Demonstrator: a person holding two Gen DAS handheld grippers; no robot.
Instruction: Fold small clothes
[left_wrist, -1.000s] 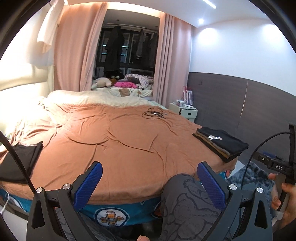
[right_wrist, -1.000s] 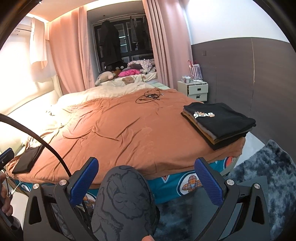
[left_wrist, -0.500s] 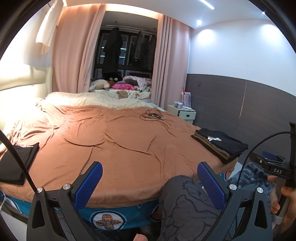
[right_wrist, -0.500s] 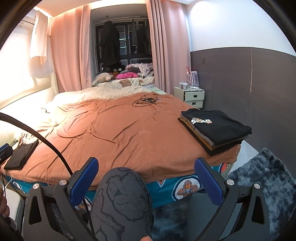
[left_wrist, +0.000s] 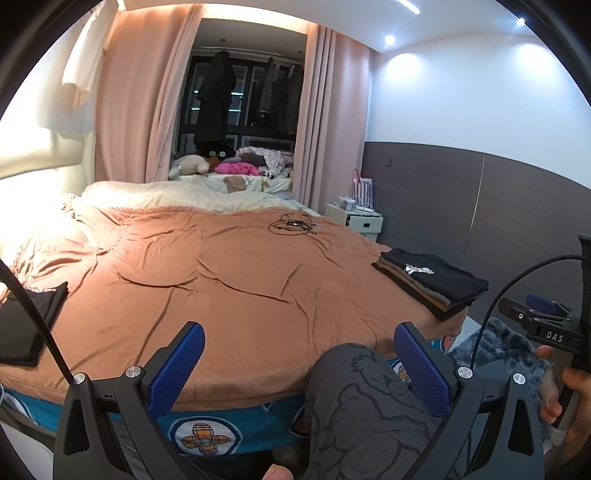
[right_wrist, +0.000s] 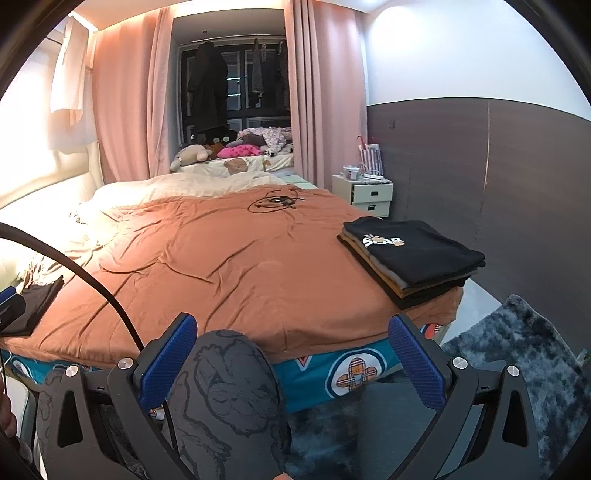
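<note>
Left tool (left_wrist: 299, 363) and right tool (right_wrist: 291, 356): fingers apart, empty, before the bed (right_wrist: 229, 266); folded stack (right_wrist: 413, 258) at its right edge; dark garment (left_wrist: 29, 321), possibly folded, at left.

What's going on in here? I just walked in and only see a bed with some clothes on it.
A person sits at the foot of the bed holding a two-finger gripper in each hand. The left gripper and right gripper are both open and hold nothing, hanging over the person's knee. A stack of folded shirts sits at the bed's right corner, and a dark garment lies at the left edge, untouched.
</note>
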